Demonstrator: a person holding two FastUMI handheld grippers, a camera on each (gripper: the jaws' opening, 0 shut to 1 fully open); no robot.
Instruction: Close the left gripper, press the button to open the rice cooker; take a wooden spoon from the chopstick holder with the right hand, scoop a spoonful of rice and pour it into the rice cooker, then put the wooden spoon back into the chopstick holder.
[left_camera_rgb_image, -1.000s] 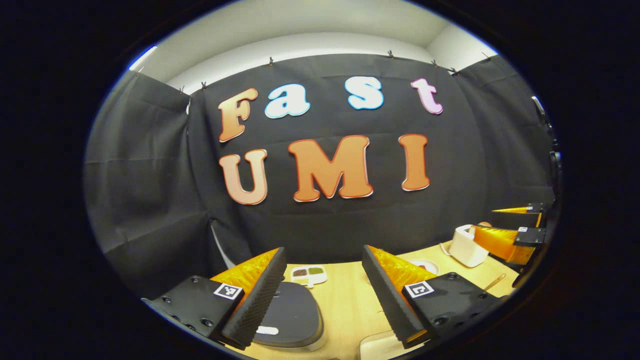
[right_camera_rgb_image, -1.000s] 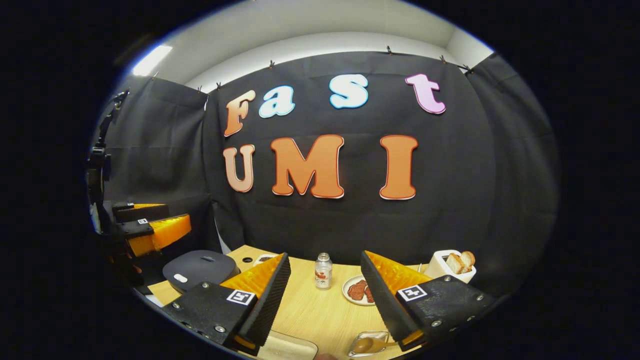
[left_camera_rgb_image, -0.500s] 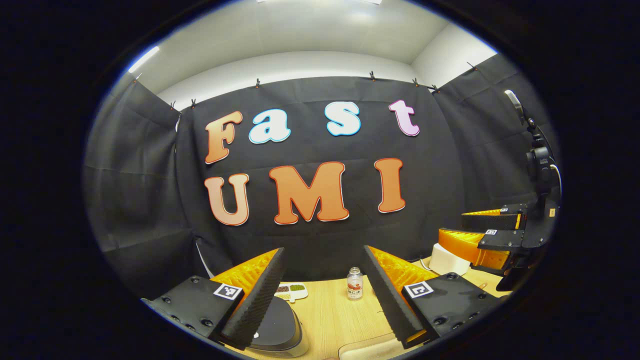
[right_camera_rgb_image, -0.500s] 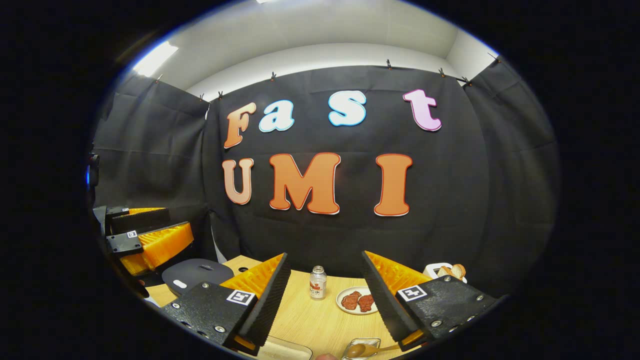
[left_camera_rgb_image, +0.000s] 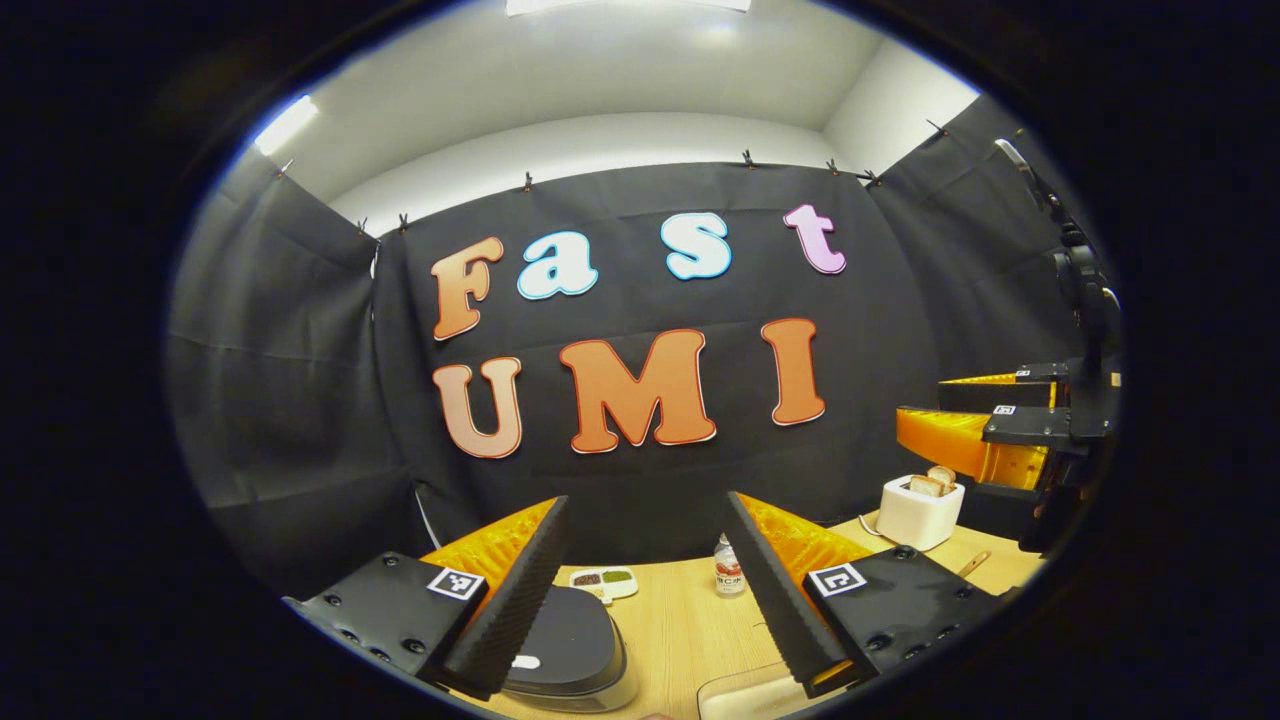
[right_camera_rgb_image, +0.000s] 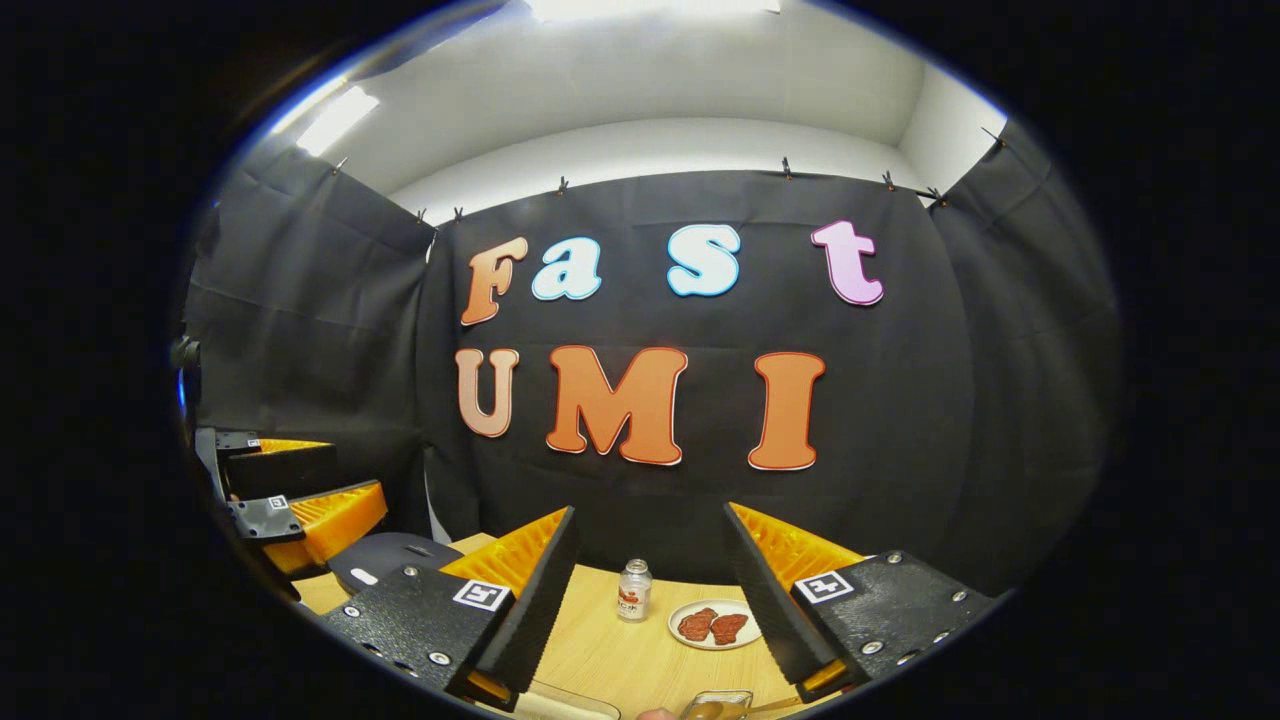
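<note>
The dark-lidded rice cooker (left_camera_rgb_image: 570, 640) sits shut on the wooden table, just beyond my left gripper's left finger; it also lies at the left (right_camera_rgb_image: 385, 560) in the right gripper view. My left gripper (left_camera_rgb_image: 648, 500) is open and holds nothing, raised above the table. My right gripper (right_camera_rgb_image: 652, 512) is open and empty too. At the bottom edge, a wooden spoon (right_camera_rgb_image: 712, 710) lies in a clear holder below its fingers. A spoon handle (left_camera_rgb_image: 975, 563) shows at the right in the left gripper view. Each gripper appears in the other's view: the right one (left_camera_rgb_image: 925, 397), the left one (right_camera_rgb_image: 358, 470), both open.
A small bottle (right_camera_rgb_image: 632, 590) and a plate of meat (right_camera_rgb_image: 712, 625) stand mid-table. A white toaster (left_camera_rgb_image: 920, 505) with toast is at the right. A divided dish (left_camera_rgb_image: 603, 580) lies behind the cooker. A pale tray (left_camera_rgb_image: 740, 695) sits at the near edge.
Both cameras have tilted upward, so the table sits lower in each view. The right gripper has risen off the toaster's line. Both grippers stayed open.
</note>
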